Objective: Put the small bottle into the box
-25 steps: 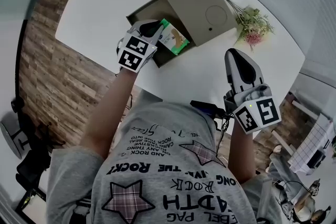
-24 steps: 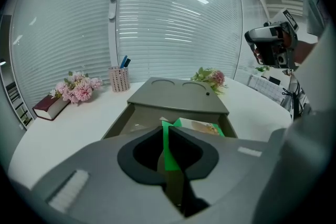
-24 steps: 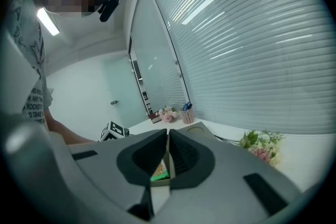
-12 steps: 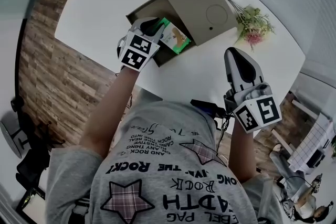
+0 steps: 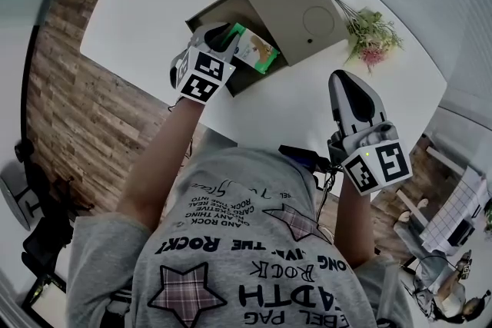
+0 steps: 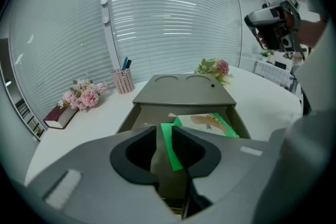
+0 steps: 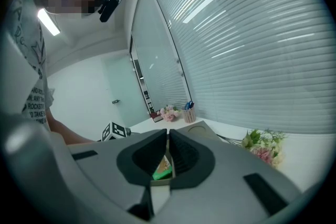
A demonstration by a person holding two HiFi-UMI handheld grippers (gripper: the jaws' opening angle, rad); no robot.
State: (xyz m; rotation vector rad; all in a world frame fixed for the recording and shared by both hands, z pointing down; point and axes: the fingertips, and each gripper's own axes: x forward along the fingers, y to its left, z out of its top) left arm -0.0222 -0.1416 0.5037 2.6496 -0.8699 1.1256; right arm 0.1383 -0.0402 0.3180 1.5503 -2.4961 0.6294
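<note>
An open grey-brown box (image 5: 198, 14) lies on the white table, its lid (image 5: 296, 6) slid to the far right. A green printed carton (image 5: 254, 51) lies inside it, seen also in the left gripper view as the carton (image 6: 210, 123). No bare bottle shows in any view. My left gripper (image 5: 218, 33) hangs over the box's near left part. Its jaws are opening, and between them (image 6: 164, 132) I see only the box floor and the carton's green edge, apart from the pads. My right gripper (image 5: 340, 77) is shut and empty, above the table's near right.
A sprig of flowers (image 5: 370, 35) lies right of the lid. At the table's far side are pink flowers (image 6: 82, 96), a pen cup (image 6: 123, 81) and a dark red book (image 6: 61, 117). The table edge and wooden floor (image 5: 69, 81) are on the left.
My left gripper has shifted slightly farther over the box. The right gripper has stayed where it was.
</note>
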